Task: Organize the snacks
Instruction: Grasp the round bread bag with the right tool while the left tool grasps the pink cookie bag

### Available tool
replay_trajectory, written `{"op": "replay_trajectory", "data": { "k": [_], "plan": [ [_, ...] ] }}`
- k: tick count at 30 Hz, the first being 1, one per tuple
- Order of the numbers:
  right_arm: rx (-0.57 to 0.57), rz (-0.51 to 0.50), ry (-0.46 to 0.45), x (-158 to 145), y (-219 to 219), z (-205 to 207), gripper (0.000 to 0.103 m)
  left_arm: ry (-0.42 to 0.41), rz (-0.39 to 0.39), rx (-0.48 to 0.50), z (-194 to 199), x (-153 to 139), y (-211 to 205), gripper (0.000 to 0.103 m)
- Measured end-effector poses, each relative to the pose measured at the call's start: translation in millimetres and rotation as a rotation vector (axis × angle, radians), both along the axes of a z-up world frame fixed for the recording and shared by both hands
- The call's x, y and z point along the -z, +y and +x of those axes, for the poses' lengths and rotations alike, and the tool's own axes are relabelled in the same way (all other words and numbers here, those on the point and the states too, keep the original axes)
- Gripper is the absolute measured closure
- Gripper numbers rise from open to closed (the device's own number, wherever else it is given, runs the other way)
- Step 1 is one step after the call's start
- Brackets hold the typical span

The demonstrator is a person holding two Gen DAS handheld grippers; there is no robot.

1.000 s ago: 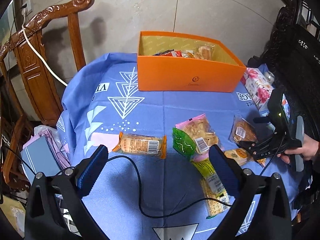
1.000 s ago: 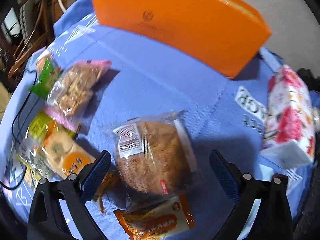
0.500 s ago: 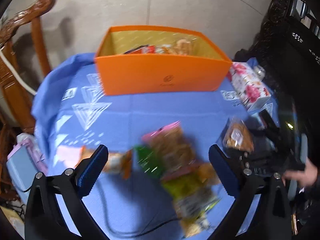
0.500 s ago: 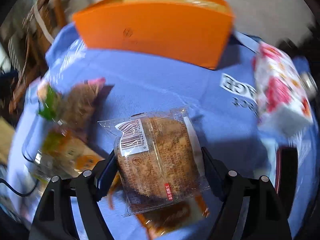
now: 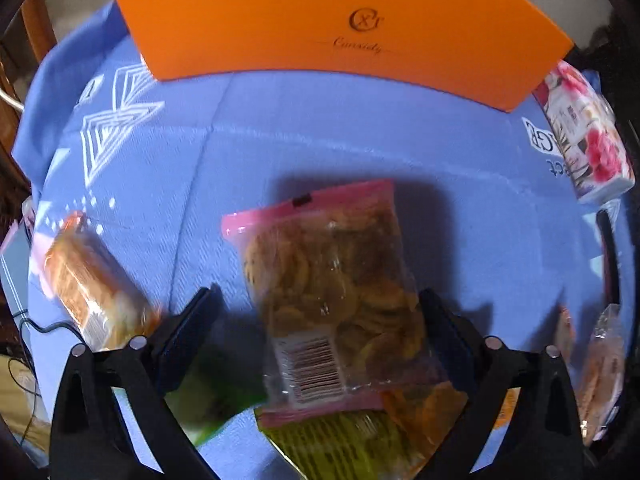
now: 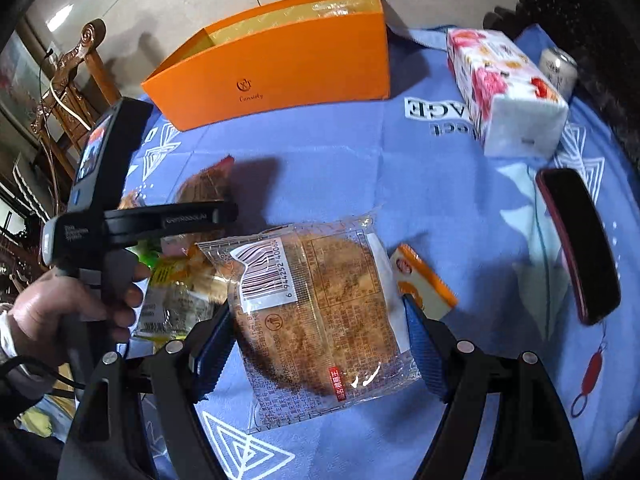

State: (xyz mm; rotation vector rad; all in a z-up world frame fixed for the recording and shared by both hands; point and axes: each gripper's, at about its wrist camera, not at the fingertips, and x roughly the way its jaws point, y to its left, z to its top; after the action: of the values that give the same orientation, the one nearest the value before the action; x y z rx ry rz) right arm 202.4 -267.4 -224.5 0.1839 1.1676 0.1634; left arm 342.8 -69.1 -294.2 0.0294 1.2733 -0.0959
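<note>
The round cake in its clear wrapper (image 6: 320, 312) is pinched between the pads of the right gripper (image 6: 318, 344), whose jaws have just closed in on it, above the blue tablecloth (image 6: 400, 184). A small orange-and-white packet (image 6: 426, 280) lies just beside it. The left gripper (image 5: 316, 332) stands with its jaws wide apart, either side of a pink-edged bag of biscuits (image 5: 332, 288); whether the pads touch it I cannot tell. The orange box (image 6: 280, 68) sits farther back, with a floral tissue pack (image 6: 504, 92) at its right and a dark phone (image 6: 576, 240) near the cloth's edge.
</note>
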Motion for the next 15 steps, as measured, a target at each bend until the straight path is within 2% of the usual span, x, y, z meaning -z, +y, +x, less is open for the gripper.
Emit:
{"op": "replay_trajectory", "data": {
  "k": [2,4,6,11,15],
  "plan": [
    [0.006,0.007,0.006,5.9,5.1,2.0,0.023,-0.009,0.030,0.022,-2.4,0.8,-4.9,0.009],
    [0.012,0.016,-0.002,5.7,4.7,1.8,0.023,-0.030,0.037,0.025,-4.5,-2.4,-5.0,0.031],
    [0.017,0.024,-0.012,4.9,5.1,2.1,0.023,-0.043,0.031,0.045,-6.9,-6.7,-5.6,0.042],
    [0.019,0.030,-0.026,2.6,3.5,-0.3,0.023,-0.042,-0.016,0.059,-12.4,-11.7,-1.5,0.053],
    [0.025,0.028,-0.033,-2.2,0.8,-3.2,0.023,-0.050,-0.029,0.062,-19.5,-17.9,-0.5,0.056]
  ]
}}
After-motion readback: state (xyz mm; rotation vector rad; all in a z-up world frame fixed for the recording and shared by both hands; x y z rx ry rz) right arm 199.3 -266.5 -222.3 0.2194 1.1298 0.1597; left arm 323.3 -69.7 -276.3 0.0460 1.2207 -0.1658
